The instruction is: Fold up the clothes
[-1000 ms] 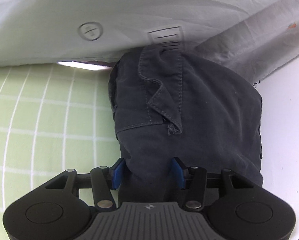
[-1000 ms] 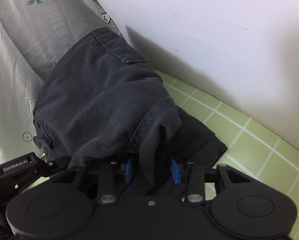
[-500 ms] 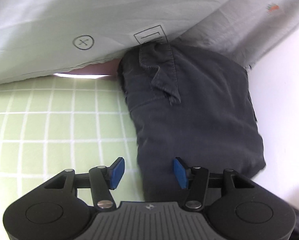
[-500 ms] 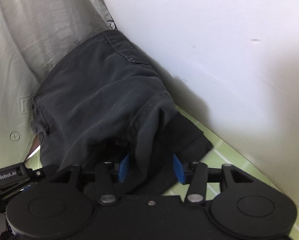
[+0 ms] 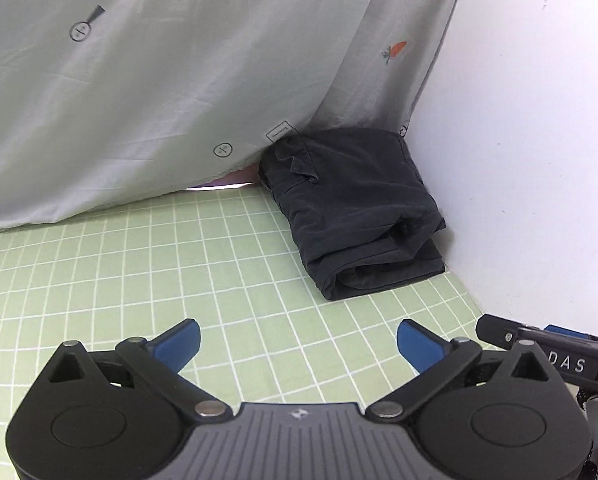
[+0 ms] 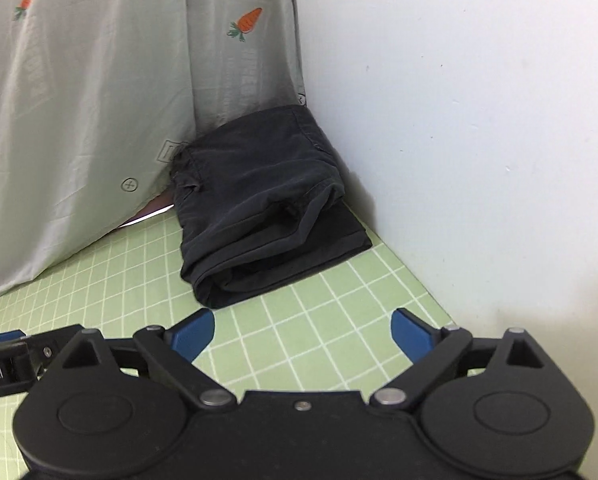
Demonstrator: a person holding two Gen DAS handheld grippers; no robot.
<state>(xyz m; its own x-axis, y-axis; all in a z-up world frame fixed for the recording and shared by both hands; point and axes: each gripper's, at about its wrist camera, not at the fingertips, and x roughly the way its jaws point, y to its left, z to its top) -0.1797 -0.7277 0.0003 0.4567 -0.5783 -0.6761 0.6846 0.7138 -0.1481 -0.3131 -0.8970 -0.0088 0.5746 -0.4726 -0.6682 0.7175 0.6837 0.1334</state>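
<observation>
The far end of the folded dark shorts [image 5: 353, 208] runs in under the hem of the hanging grey carrot-print cloth [image 5: 171, 92], so how far the garment reaches back cannot be told; its underside and inner layers show only at the near end, where the fold gapes in a rounded opening; a flap with stitching, perhaps a pocket, sits on the top near the cloth, though the detail is too small to name with certainty. Beneath the cloth's hem a thin bright strip and a patch of pinkish surface show, too little to identify. The printed marks on the cloth, circles, a box outline and faint lettering, are not legible.

The shorts lie on the green grid-patterned mat [image 5: 147, 280], in the corner where the cloth meets the white wall [image 5: 519, 140], their right edge just beside the wall.

The left gripper [image 5: 298, 340] is pitched downward over bare mat, well apart from the shorts; its jaws are opening and stand spread wide, blue pads [image 5: 179, 340] with nothing between them. The right gripper [image 6: 303, 330] is angled down likewise, near the shorts' front fold but not touching; its jaws are opening too, wide apart and holding nothing; each gripper's body shows at the edge of the other's view, cut off by the frame; no hand is visible.
</observation>
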